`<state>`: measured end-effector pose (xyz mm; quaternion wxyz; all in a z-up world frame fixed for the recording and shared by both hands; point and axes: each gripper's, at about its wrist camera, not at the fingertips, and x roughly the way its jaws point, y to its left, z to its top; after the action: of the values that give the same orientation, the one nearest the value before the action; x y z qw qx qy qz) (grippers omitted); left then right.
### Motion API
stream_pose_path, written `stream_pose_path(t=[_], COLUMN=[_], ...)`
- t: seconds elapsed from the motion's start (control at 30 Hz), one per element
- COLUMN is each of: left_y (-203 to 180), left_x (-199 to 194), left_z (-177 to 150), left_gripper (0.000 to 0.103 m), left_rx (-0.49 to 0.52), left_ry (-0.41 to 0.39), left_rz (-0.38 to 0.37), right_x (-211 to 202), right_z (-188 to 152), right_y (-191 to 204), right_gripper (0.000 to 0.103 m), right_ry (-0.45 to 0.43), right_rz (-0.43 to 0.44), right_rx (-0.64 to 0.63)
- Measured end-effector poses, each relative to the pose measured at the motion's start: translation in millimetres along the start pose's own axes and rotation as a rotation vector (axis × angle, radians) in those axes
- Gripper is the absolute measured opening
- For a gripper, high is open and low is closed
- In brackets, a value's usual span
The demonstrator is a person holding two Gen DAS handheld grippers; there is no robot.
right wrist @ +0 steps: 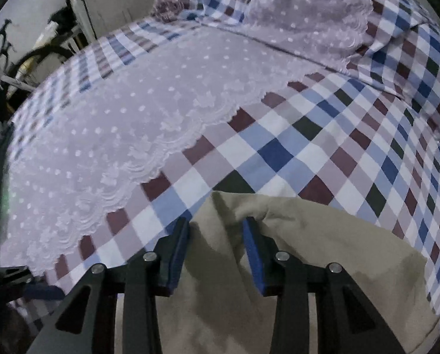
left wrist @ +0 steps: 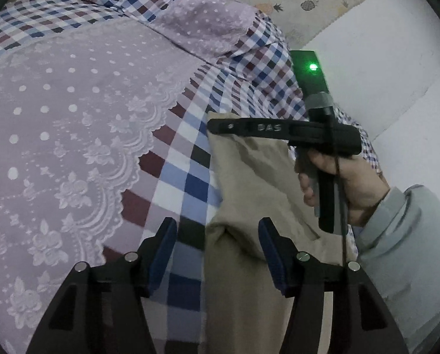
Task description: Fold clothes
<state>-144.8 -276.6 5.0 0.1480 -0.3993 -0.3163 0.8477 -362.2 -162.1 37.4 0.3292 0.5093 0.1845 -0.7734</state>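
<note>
Where it drapes the checked bedspread, the beige garment looks creased, perhaps folded.

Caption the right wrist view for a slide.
Open right claw straddling a fold of beige garment on the checked bedspread.

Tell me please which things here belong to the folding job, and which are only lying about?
Job: beige garment; left gripper; right gripper; hand holding it.
Lying about: checked bedcover; lace cloth; pillow; bicycle.
</note>
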Motion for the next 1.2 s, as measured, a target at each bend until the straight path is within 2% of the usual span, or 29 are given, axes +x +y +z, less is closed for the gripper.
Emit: stream_pose_path(t=[0.03,0.07,0.1,0.13,0.17,0.33,0.4,0.5,0.53,0.57,0.67,0.7,0.73,0.8,0.87,0.9,0.97,1.03,1.13,1.2], left_y=[0,0,1,2,2,-1,2,5,5,6,8,8,8,7,5,3,-2,-5,-5,-5], left_x=[2,4,6,8,9,-5,-4,3,5,5,11,13,15,16,18,19,24,26,19,14], left_z=[1,2,3,3,3,4,4,3,3,4,6,7,8,9,10,11,14,16,17,19], left_gripper=[0.058,0.043,0.032,0.010,0.000,0.000,0.000,0.000,0.000,0.000,0.000,0.000,0.003,0.012,0.027,0.030,0.041,0.047,0.057,0.057], left_rx=[-0.005,-0.010,-0.018,-0.028,-0.031,-0.023,-0.036,-0.042,-0.041,-0.042,-0.047,-0.048,-0.049,-0.048,-0.033,-0.023,-0.010,-0.009,-0.019,-0.031], left_ry=[0.001,0.004,0.009,0.017,0.017,-0.059,-0.058,-0.043,-0.041,-0.035,-0.001,0.006,0.014,0.017,0.019,0.019,0.016,0.013,-0.008,-0.015], left_rz=[0.005,0.016,0.032,0.056,0.073,0.116,0.133,0.146,0.144,0.132,0.071,0.055,0.041,0.017,0.001,-0.001,0.004,0.011,0.020,0.018], right_x=[2,2,2,-1,-9,-52,-60,-41,-31,-16,0,-4,-9,-31,-61,-73,-104,-130,-171,-196], right_z=[2,3,5,5,6,6,8,12,14,19,26,29,31,31,24,20,5,-24,-109,-167], right_y=[1,2,4,6,7,1,-6,-17,-19,-23,-14,-11,-9,-6,-3,-1,-5,-15,-50,-73], right_gripper=[0.041,0.039,0.014,0.000,0.000,0.000,0.000,0.001,0.002,0.003,0.005,0.016,0.037,0.055,0.057,0.058,0.062,0.067,0.071,0.071], right_ry=[0.003,0.004,0.004,-0.006,-0.031,-0.146,-0.169,-0.109,-0.073,-0.032,0.001,-0.016,-0.033,-0.110,-0.189,-0.213,-0.268,-0.298,-0.280,-0.248], right_rz=[-0.003,-0.008,-0.012,-0.013,-0.017,-0.038,-0.079,-0.197,-0.209,-0.216,-0.263,-0.264,-0.251,-0.222,-0.196,-0.180,-0.164,-0.171,-0.232,-0.270], right_rx=[-0.001,-0.003,-0.004,-0.012,-0.014,0.017,0.042,0.074,0.078,0.071,0.053,0.059,0.067,0.088,0.101,0.105,0.114,0.131,0.243,0.345])
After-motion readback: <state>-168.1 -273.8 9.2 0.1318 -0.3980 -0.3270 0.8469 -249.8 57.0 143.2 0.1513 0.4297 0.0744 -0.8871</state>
